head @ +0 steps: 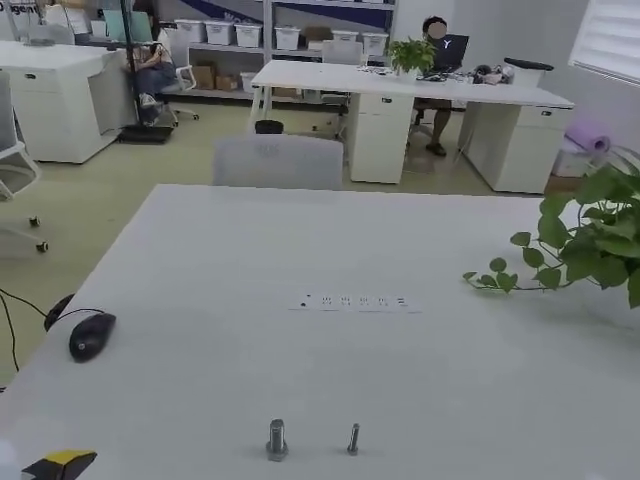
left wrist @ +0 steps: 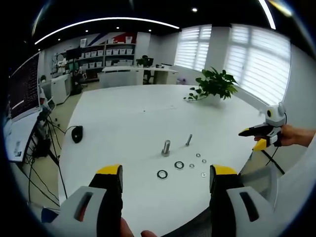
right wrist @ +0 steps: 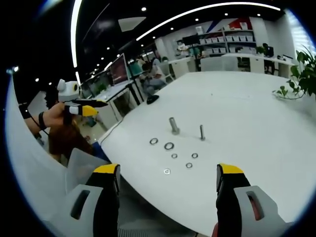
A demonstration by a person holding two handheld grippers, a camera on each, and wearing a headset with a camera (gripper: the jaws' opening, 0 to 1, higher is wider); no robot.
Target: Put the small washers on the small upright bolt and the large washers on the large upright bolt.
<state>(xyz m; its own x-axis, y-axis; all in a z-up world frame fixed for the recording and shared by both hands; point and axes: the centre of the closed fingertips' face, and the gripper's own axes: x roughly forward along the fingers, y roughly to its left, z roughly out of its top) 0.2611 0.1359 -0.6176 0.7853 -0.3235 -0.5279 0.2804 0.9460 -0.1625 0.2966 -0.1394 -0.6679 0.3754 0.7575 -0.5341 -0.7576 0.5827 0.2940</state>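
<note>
The large upright bolt [head: 277, 440] and the small upright bolt [head: 353, 438] stand side by side near the white table's front edge. Two large washers [left wrist: 162, 174] and several small washers [left wrist: 198, 155] lie flat on the table in front of the bolts. My left gripper [left wrist: 167, 170] is open and empty, held off the table edge short of the washers. My right gripper [right wrist: 168, 170] is open and empty too, back from the edge, with the large bolt [right wrist: 174, 125], small bolt [right wrist: 201, 132] and washers [right wrist: 169, 146] ahead. A gripper's yellow tip [head: 60, 465] shows at the lower left.
A black mouse [head: 90, 335] with its cable lies at the table's left. A socket panel [head: 355, 302] sits mid-table and a leafy plant [head: 580, 245] reaches in from the right. A grey chair [head: 278, 160] stands at the far edge.
</note>
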